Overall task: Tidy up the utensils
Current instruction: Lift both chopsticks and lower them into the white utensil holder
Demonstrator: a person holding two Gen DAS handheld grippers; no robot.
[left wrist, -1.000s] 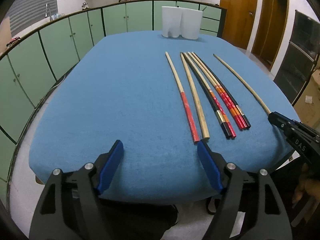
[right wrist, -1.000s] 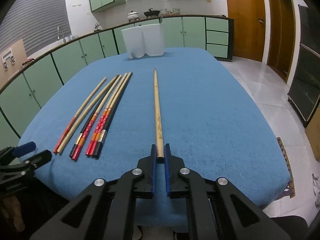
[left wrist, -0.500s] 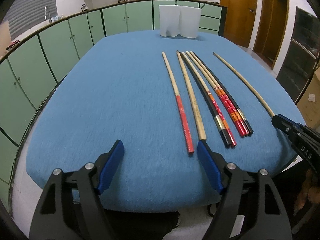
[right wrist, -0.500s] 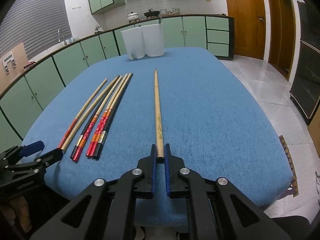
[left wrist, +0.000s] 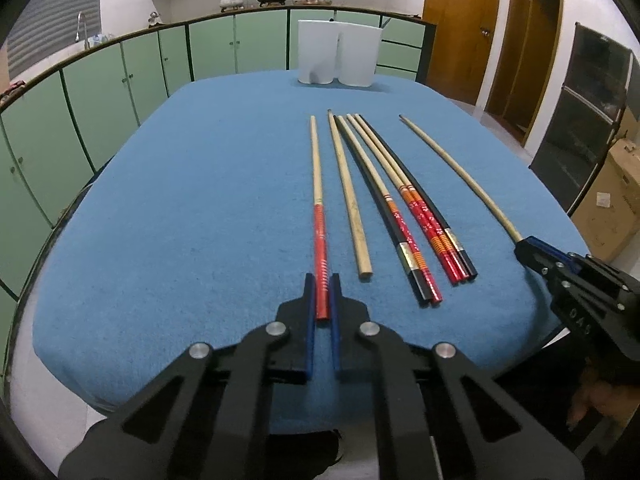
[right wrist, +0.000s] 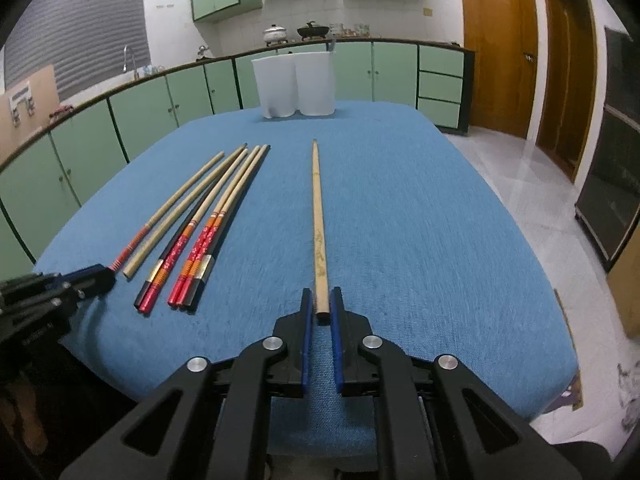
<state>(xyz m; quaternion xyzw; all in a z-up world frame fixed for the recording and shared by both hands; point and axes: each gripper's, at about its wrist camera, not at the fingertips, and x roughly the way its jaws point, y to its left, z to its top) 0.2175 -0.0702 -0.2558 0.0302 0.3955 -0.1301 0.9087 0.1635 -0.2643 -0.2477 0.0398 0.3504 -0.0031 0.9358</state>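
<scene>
Several chopsticks lie lengthwise on the blue-covered table (left wrist: 180, 220). My left gripper (left wrist: 322, 279) is closing on the near end of the red-handled chopstick (left wrist: 317, 176), and its blue pads press that end. My right gripper (right wrist: 322, 293) holds the near end of a plain wooden chopstick (right wrist: 318, 208) that lies apart on the right. Its jaws are opening slightly, and the pads still touch the stick. Both chopsticks rest on the cloth. Between them lie a plain chopstick (left wrist: 352, 208) and several red-and-black ones (left wrist: 404, 208). A white two-part holder (left wrist: 338, 54) stands at the far edge.
Green cabinets (left wrist: 120, 80) curve around the left and back of the table. Pots stand on the counter (right wrist: 296, 34) behind. Wooden doors (right wrist: 496, 48) and a tiled floor (right wrist: 520, 176) are on the right. A cardboard box (left wrist: 616, 208) sits beyond the table's right edge.
My left gripper went from wide open to shut on the red-handled chopstick's end after shifting a little to the right. The right gripper stayed on the plain chopstick.
</scene>
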